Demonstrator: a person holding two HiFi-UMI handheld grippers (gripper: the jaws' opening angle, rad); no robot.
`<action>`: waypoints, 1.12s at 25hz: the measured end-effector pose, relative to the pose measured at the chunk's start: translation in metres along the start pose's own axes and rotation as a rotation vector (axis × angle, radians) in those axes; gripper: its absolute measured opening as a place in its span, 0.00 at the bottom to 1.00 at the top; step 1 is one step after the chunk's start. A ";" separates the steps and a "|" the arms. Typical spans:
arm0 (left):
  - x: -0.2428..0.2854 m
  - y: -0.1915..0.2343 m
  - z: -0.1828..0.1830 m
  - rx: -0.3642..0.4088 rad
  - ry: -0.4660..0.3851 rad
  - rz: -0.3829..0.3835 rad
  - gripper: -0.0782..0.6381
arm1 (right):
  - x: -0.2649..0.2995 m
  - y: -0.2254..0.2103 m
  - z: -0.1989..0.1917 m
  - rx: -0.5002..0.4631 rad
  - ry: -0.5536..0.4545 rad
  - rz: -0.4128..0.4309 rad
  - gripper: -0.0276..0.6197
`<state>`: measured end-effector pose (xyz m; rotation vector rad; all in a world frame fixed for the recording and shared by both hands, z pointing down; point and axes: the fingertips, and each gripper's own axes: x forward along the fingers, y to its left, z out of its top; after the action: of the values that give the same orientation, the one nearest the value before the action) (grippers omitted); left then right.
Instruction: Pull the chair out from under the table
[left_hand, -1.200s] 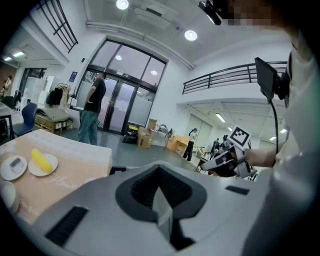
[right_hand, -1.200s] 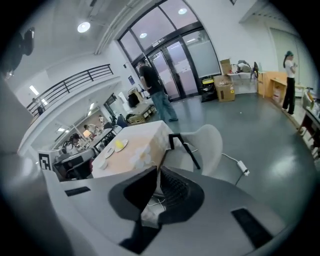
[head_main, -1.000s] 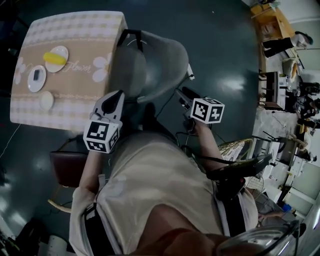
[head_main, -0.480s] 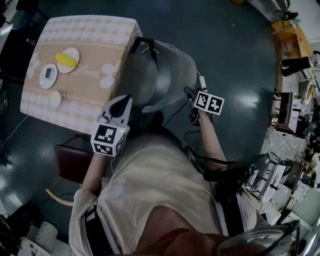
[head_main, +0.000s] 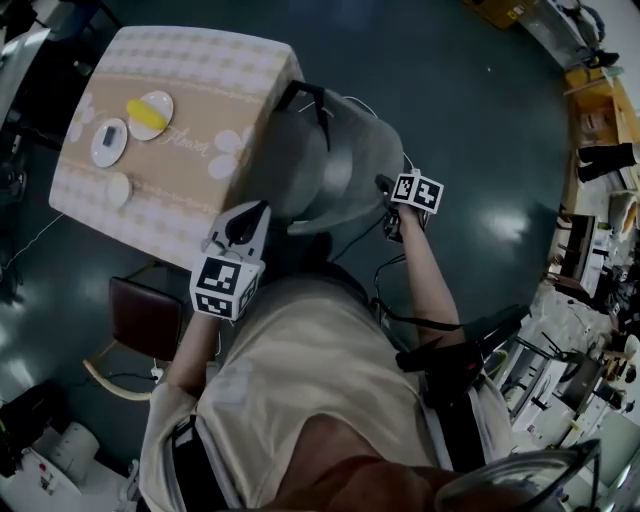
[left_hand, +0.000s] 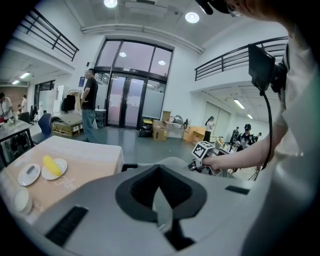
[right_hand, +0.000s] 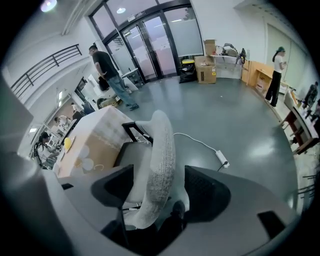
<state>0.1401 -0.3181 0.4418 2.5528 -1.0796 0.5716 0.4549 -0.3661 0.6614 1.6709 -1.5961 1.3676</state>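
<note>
A grey chair (head_main: 335, 160) stands with its seat partly under the table (head_main: 230, 80), which has a checked cloth with flowers. In the right gripper view the chair's curved fabric backrest (right_hand: 159, 155) runs up between the jaws of my right gripper (right_hand: 160, 187). Those jaws are opening and stand wide, with the pads clear of the fabric. In the head view the right gripper (head_main: 385, 186) sits at the backrest's right edge. My left gripper (head_main: 252, 215) hangs shut and empty near the chair's left side, its closed jaws (left_hand: 160, 175) pointing over the backrest (left_hand: 172, 161).
Three plates lie on the table, one (head_main: 150, 110) holding a yellow thing. A brown seat (head_main: 145, 315) stands at my left. A white power strip (right_hand: 221, 159) and its cable lie on the floor beyond the chair. A person (right_hand: 107, 67) stands near the glass doors.
My right gripper has dropped and gone forward to the chair's backrest, and its jaws have spread wide around it. The left gripper stays shut and has shifted only slightly.
</note>
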 end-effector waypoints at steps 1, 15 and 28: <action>0.000 -0.001 0.000 -0.001 0.002 0.006 0.12 | 0.006 -0.002 0.000 0.006 0.012 0.001 0.52; -0.002 0.011 -0.008 -0.012 0.029 0.087 0.12 | 0.072 -0.005 -0.019 0.157 0.145 0.021 0.52; -0.001 0.016 -0.009 -0.028 0.040 0.089 0.12 | 0.082 -0.006 -0.022 0.209 0.187 0.001 0.39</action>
<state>0.1252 -0.3242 0.4515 2.4693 -1.1837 0.6229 0.4396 -0.3857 0.7430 1.6017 -1.3891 1.6863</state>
